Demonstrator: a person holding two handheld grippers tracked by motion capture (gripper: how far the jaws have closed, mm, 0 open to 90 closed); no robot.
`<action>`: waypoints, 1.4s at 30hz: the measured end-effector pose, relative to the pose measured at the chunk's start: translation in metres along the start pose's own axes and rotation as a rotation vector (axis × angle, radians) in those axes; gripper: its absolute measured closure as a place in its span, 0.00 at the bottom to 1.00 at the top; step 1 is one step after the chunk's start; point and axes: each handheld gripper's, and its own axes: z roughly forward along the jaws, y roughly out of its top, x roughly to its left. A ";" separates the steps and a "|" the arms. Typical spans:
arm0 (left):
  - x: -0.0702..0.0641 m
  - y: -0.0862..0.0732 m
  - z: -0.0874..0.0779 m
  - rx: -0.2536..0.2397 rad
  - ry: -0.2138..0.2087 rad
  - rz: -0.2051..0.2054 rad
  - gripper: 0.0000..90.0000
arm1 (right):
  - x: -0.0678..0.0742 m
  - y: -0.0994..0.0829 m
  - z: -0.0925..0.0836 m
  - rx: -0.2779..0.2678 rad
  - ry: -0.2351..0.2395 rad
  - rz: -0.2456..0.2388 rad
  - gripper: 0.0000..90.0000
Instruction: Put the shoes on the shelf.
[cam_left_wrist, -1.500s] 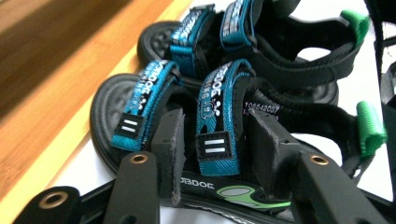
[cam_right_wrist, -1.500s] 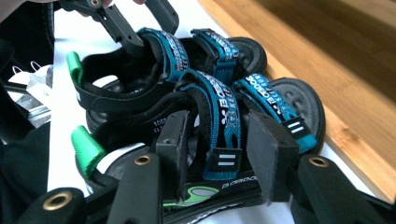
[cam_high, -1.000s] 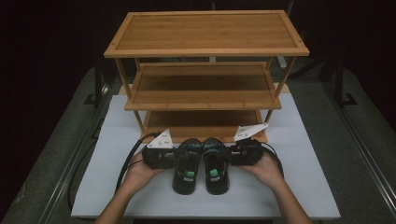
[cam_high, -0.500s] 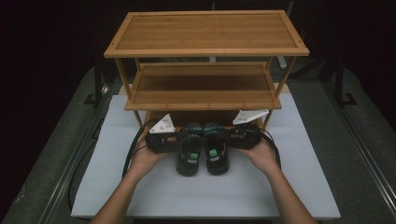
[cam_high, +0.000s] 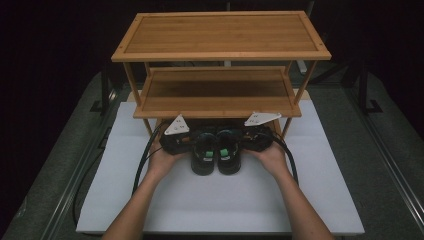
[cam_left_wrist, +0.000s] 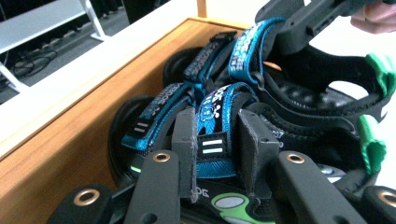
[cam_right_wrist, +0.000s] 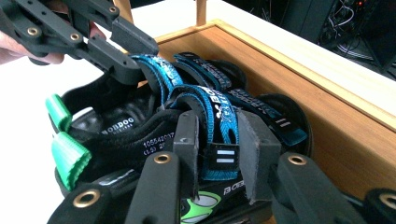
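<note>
Pair of black sandals with blue straps and green heel tabs, side by side, toes on the bottom shelf of the wooden rack, heels over the white mat. Left sandal clamped at its blue strap by the left gripper, jaws narrow, pads pressing the strap. Right sandal clamped likewise at its strap by the right gripper. Hands gripping each tool from the outer sides. Middle and top shelves bare.
</note>
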 end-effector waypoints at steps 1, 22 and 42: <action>0.001 -0.001 0.000 -0.001 0.000 0.000 0.78 | 0.000 0.000 0.001 -0.002 -0.002 -0.003 0.78; 0.000 -0.009 -0.005 0.012 -0.062 -0.042 0.69 | 0.002 -0.008 -0.001 0.035 0.018 0.013 0.65; -0.031 -0.032 -0.046 0.090 -0.011 -0.102 0.22 | 0.027 -0.042 -0.049 0.066 0.005 0.079 0.41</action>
